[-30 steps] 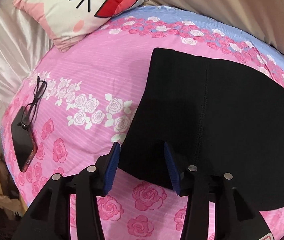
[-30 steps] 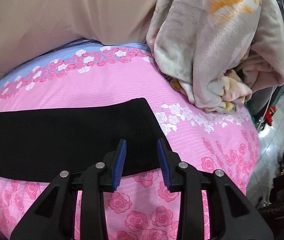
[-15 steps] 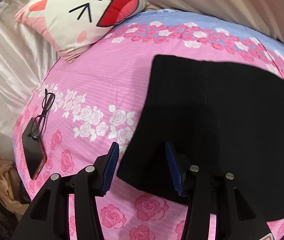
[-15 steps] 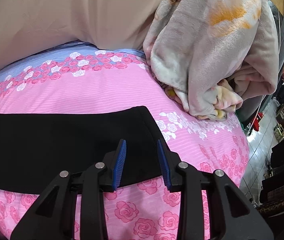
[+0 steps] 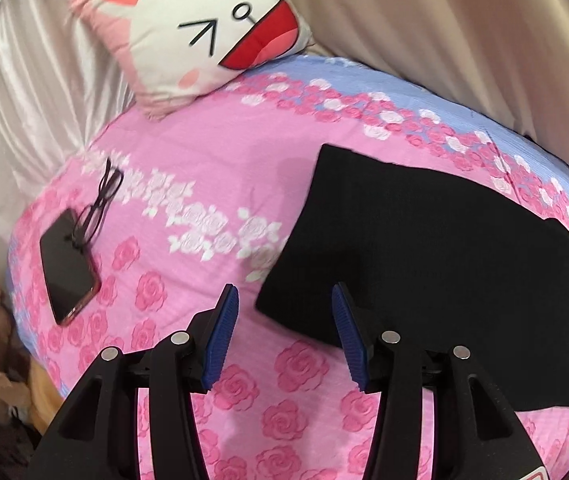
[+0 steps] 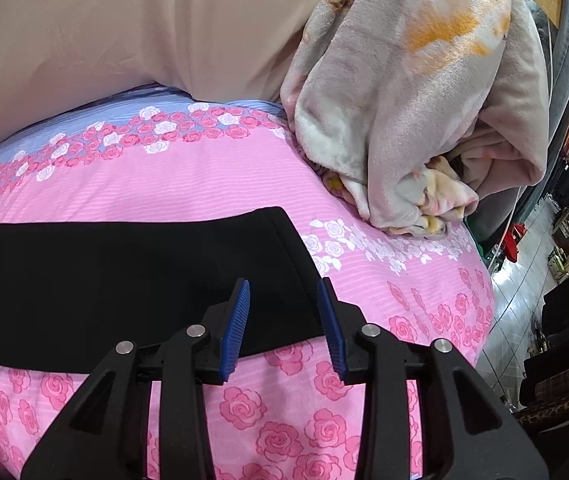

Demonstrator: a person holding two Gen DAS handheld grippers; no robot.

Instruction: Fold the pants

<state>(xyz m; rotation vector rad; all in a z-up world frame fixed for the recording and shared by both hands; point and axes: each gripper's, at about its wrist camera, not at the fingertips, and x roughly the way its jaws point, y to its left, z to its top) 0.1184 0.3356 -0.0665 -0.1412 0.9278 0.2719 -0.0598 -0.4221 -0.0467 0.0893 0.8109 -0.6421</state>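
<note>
Black pants (image 5: 424,248) lie flat, folded into a long band, on a pink rose-print bed sheet (image 5: 204,152). My left gripper (image 5: 284,292) hovers open above the pants' near left corner, with nothing between its blue pads. In the right wrist view the pants' (image 6: 124,280) other end lies under my right gripper (image 6: 283,284). Its jaws are opening and stand above the near right corner, with no cloth pinched between them.
A cartoon-face pillow (image 5: 204,32) rests at the bed's far left. A phone (image 5: 66,264) with glasses (image 5: 102,200) on it lies near the left edge. A bunched fleece blanket (image 6: 424,100) sits right of the pants. Beige drapery (image 6: 124,32) backs the bed.
The left gripper has risen and drawn back, so the pants' corner now sits lower right of its gap and more pillow shows. The right gripper's pads stand slightly wider apart.
</note>
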